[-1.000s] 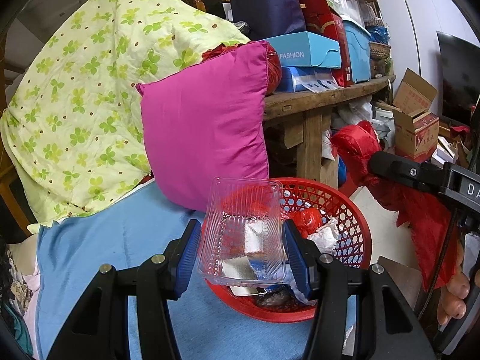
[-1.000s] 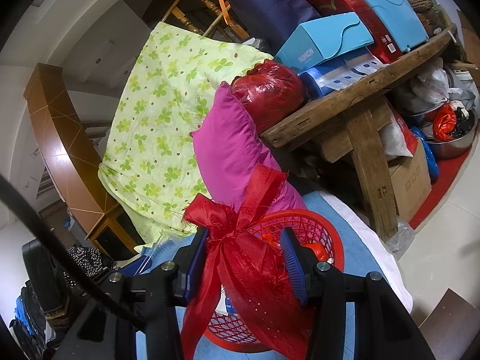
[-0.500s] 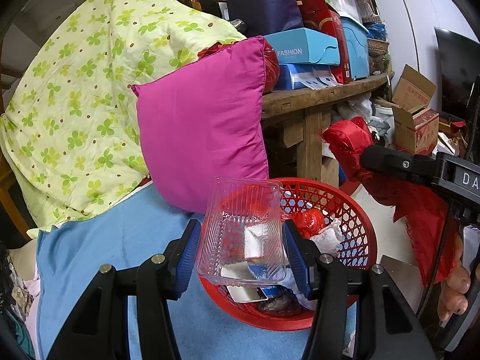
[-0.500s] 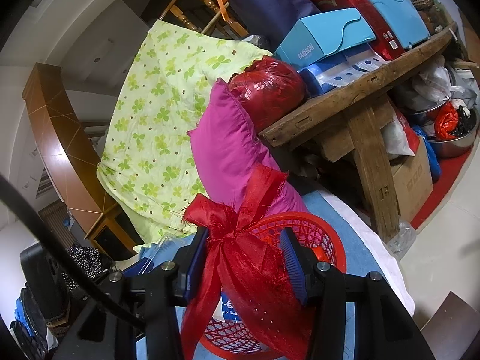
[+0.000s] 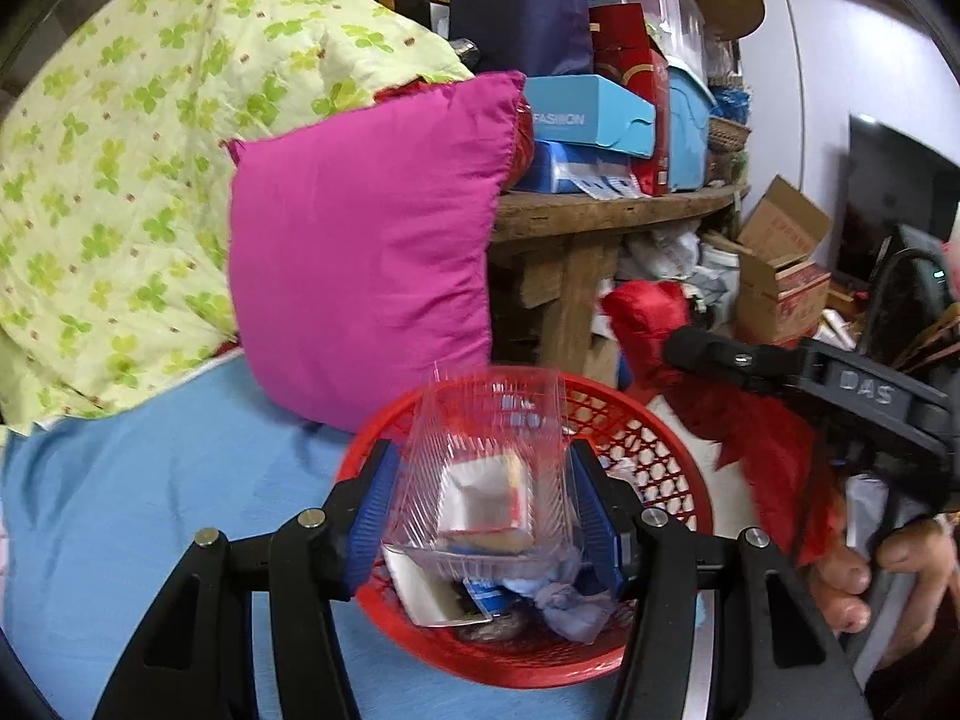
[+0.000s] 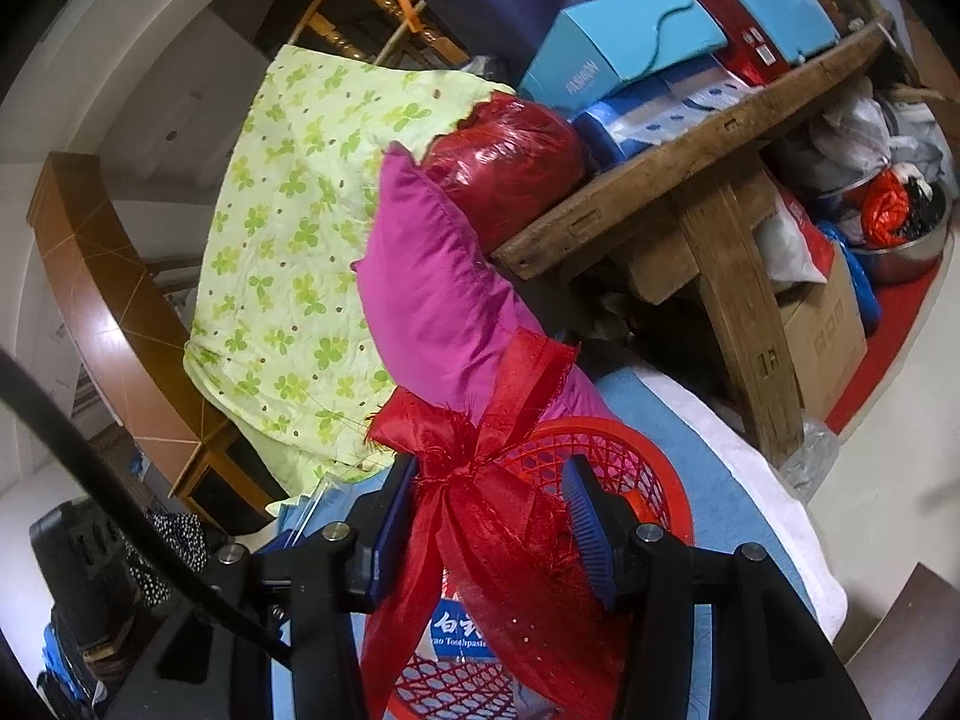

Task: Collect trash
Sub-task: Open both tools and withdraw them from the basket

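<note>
My left gripper (image 5: 480, 498) is shut on a clear plastic container (image 5: 492, 414) with paper scraps inside, held just above a red mesh basket (image 5: 672, 450) of trash. The basket rests on a blue sheet (image 5: 150, 480). My right gripper (image 6: 492, 516) is shut on a frayed red ribbon bow (image 6: 480, 420), which droops over the basket's (image 6: 630, 456) near side. In the left wrist view the right gripper (image 5: 708, 354) reaches in from the right, with the ribbon (image 5: 768, 444) hanging below it at the basket's right rim. A hand (image 5: 870, 570) grips its handle.
A pink pillow (image 5: 360, 252) and a green-patterned quilt (image 5: 120, 150) lean behind the basket. A wooden table (image 5: 600, 210) stacked with boxes stands at the back right, with cardboard boxes (image 5: 780, 288) and bags on the floor beside it.
Both grippers have come in closer over the basket and slightly lower. The right gripper with the ribbon moved left towards the basket's rim. The scraps in the container have shifted.
</note>
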`<act>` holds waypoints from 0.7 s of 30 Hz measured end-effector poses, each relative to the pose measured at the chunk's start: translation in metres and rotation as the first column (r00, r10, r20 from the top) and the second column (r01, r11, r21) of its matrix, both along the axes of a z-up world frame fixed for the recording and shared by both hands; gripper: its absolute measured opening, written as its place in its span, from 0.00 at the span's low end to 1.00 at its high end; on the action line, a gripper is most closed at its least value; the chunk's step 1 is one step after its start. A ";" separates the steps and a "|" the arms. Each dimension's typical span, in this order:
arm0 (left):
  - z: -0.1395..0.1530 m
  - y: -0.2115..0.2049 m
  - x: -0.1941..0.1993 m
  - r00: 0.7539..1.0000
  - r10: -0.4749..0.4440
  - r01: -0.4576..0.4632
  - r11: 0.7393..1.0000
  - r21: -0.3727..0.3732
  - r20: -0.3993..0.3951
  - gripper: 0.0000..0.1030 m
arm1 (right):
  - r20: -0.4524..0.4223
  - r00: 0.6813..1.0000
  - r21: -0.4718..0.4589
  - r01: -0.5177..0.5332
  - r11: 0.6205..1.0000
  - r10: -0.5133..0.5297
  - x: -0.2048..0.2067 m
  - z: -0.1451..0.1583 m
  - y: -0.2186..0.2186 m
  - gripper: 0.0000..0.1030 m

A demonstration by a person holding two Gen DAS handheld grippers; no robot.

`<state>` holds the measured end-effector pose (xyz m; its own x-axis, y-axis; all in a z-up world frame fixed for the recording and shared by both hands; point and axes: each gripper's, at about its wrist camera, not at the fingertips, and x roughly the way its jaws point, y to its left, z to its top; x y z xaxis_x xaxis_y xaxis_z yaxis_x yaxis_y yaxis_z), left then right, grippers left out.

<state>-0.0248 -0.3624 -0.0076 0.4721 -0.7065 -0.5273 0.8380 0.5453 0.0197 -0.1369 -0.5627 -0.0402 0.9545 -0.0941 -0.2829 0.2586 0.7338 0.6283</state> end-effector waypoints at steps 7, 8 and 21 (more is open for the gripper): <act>-0.018 0.002 0.015 0.996 -0.005 0.006 1.000 0.006 -0.085 0.65 | -0.039 0.999 0.112 0.000 0.994 0.005 0.019 -0.030 -0.012 0.60; -0.020 0.007 0.017 0.996 0.002 -0.001 1.000 0.006 -0.090 0.66 | -0.041 0.999 0.143 -0.006 0.990 0.012 0.021 -0.036 -0.013 0.65; 0.003 0.085 0.011 0.965 0.258 -0.259 0.965 0.033 0.044 0.82 | 0.032 0.999 0.001 -0.005 1.000 0.005 -0.009 0.007 0.030 0.67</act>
<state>-0.0136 -0.2777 -0.0047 0.6567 -0.5374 -0.5291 0.6669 0.7413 0.0748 -0.1459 -0.5329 -0.0337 0.9636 -0.0887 -0.2523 0.2344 0.7343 0.6371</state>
